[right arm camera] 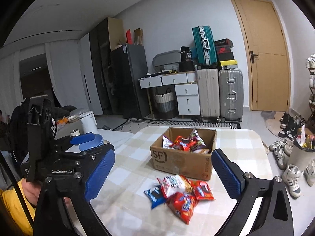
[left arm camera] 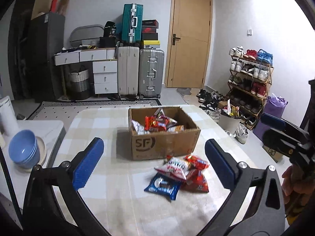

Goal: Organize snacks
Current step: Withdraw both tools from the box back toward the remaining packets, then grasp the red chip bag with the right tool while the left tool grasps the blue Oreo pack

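Observation:
A brown cardboard box (left arm camera: 167, 145) marked SF stands in the middle of the checked tablecloth (left arm camera: 110, 196), with several snack packets (left arm camera: 157, 124) inside it. In front of the box lies a loose heap: a white-and-red packet (left arm camera: 175, 167), a blue cookie packet (left arm camera: 163, 186) and red packets (left arm camera: 196, 182). My left gripper (left arm camera: 154, 141) is open, nothing between its blue pads, hovering before the heap. My right gripper (right arm camera: 163, 153) is open and empty too, with the box (right arm camera: 177, 163) and the heap (right arm camera: 181, 194) ahead of it. Each gripper shows at the edge of the other's view.
Stacked blue bowls (left arm camera: 24, 151) and a white kettle (right arm camera: 88, 122) sit on a side table to the left. A bin (left arm camera: 229, 121) full of wrappers, loose shoes and a shoe rack (left arm camera: 250, 82) stand to the right. Suitcases (left arm camera: 151, 72) and drawers line the back wall.

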Tool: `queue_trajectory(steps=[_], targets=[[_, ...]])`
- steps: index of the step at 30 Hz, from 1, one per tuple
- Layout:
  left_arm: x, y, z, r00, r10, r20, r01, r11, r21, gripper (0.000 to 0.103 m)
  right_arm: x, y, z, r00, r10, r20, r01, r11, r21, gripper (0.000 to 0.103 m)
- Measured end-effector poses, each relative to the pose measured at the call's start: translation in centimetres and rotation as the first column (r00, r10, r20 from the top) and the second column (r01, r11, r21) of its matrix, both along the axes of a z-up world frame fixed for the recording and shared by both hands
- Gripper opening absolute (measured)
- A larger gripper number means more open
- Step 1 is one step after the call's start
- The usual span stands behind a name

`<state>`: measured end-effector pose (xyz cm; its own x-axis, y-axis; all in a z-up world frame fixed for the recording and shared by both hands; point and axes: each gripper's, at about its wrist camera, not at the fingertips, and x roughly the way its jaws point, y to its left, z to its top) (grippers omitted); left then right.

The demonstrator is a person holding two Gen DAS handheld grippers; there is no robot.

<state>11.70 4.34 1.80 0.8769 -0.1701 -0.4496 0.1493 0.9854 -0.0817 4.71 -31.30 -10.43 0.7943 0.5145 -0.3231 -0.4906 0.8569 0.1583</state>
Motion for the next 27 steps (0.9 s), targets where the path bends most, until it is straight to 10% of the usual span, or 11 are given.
queue_trajectory(steps=[13, 27], targets=[[-1.0, 0.2, -10.8, 0.982, -0.007, -0.187, -0.007, 0.997, -0.073, 0.102, -1.3, -0.2, -9.6, 0.989, -0.010, -0.145, 0.006, 1.000, -0.028, 0.102], [2.8, -0.7, -14.4, 0.966, -0.024, -0.258, 0.003, 0.997, -0.080, 0.103, 3.6, 1.6, -13.5, 0.966, -0.015, -0.257, -0.019, 0.991, -0.133, 0.102]])
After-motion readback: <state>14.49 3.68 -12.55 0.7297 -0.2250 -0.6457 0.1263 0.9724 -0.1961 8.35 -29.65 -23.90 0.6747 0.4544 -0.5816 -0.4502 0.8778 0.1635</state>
